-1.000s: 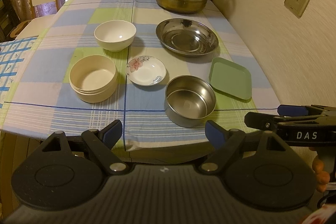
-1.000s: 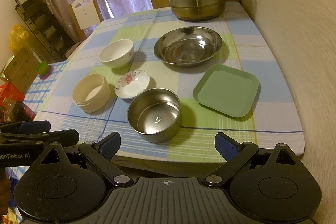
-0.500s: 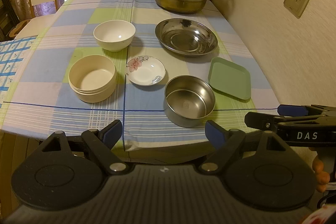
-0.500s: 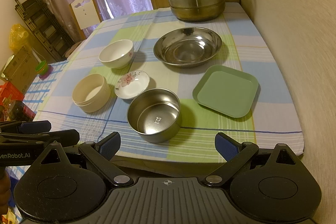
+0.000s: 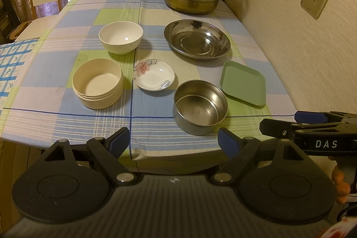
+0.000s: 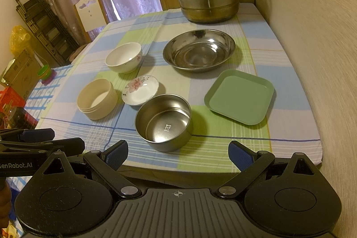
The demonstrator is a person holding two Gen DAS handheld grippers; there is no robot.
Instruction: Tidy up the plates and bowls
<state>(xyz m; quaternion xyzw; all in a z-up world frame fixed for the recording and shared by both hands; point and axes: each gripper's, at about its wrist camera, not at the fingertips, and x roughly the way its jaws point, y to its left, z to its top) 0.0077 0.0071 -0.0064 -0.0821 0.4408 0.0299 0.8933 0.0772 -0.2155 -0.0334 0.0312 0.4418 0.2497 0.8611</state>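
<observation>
Both grippers waited at the bottom of their frames, off the near edge of the surface [image 5: 55, 90], and nothing was held. The left gripper [image 5: 173, 139] had its fingers spread wide, and the right gripper [image 6: 178, 152] as well.

The dishes lay apart on the checked cloth: the steel bowl [image 6: 164, 122] in the lower centre, the flowered saucer [image 6: 140, 89] just beside it, the cream tub [image 6: 97, 98] to the left, the white bowl [image 6: 123, 57] above, the wide steel dish [image 6: 198, 49] and the green square plate [image 6: 239, 96] to the right.

The steel bowl stood close to the near edge, so a careless push could probably send it off. Its smooth wall could slip between the fingers. Reaching past it might also knock the saucer.
</observation>
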